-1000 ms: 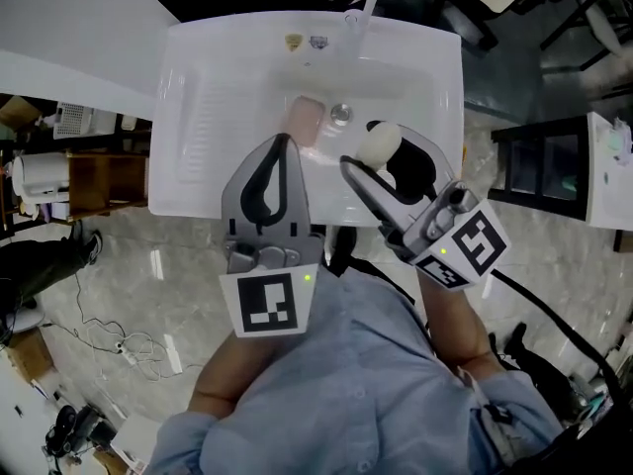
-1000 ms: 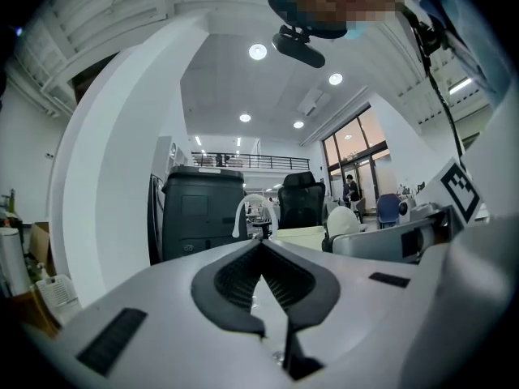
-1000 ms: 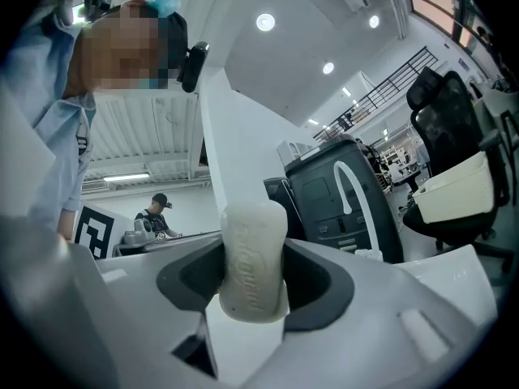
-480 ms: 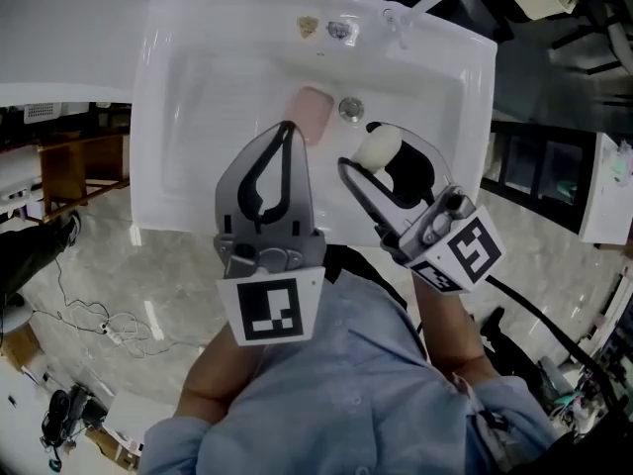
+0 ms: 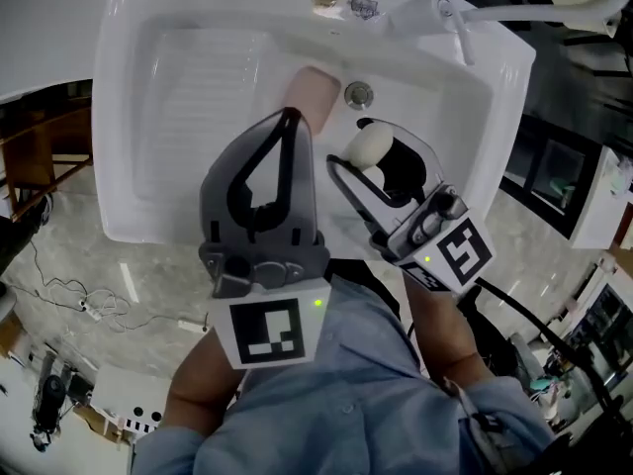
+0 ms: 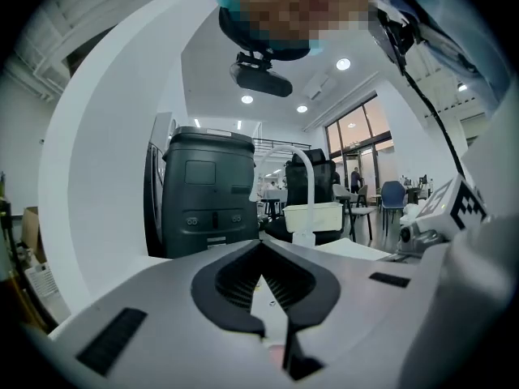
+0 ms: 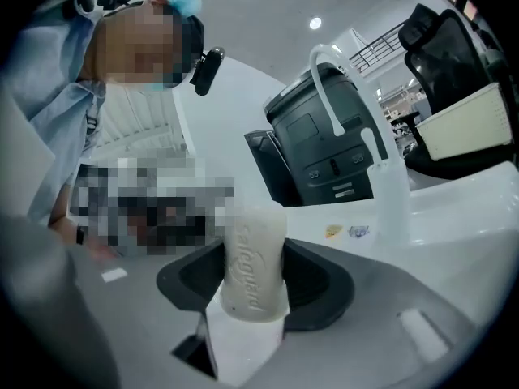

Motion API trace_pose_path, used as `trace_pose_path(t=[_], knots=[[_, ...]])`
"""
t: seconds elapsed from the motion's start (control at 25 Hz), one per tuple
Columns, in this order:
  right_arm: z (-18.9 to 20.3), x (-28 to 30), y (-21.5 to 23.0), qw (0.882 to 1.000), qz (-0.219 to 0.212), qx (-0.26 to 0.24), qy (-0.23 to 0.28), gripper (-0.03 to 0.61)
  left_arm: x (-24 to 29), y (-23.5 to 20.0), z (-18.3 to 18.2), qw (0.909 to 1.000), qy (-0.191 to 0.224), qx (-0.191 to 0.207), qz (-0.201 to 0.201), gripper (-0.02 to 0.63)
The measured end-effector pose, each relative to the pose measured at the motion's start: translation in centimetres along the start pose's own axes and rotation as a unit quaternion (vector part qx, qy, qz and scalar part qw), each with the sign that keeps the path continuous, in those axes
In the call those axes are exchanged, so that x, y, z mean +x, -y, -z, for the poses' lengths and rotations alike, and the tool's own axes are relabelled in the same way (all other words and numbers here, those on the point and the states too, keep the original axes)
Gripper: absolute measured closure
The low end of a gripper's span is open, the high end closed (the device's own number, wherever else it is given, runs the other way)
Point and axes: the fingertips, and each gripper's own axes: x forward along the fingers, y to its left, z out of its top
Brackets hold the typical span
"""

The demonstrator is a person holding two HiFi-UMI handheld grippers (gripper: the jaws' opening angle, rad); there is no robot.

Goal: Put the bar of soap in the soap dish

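White sink rim frames both grippers; the right gripper jaws clamp the soap near the pink dish, and the left gripper jaws are closed and empty.

Open-plan office/lab w/ standalone washbasin: office chairs far right, ceiling downlights, loose cables on marble floor.
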Motion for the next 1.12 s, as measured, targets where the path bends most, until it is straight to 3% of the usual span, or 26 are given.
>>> trace_pose_path(t=[0.64, 1.12], knots=[[6.3, 4.2, 5.1, 0.998, 0.026, 0.042, -0.045, 0.376, 4.0, -3.3, 3.4, 0.9995, -0.018, -0.026, 0.004, 0.609], [9.4, 2.6, 10.8, 0.994, 0.047, 0.070, -0.070, 0.376, 7.5, -0.7, 4.3, 0.9985, -0.037, -0.041, 0.007, 0.609]])
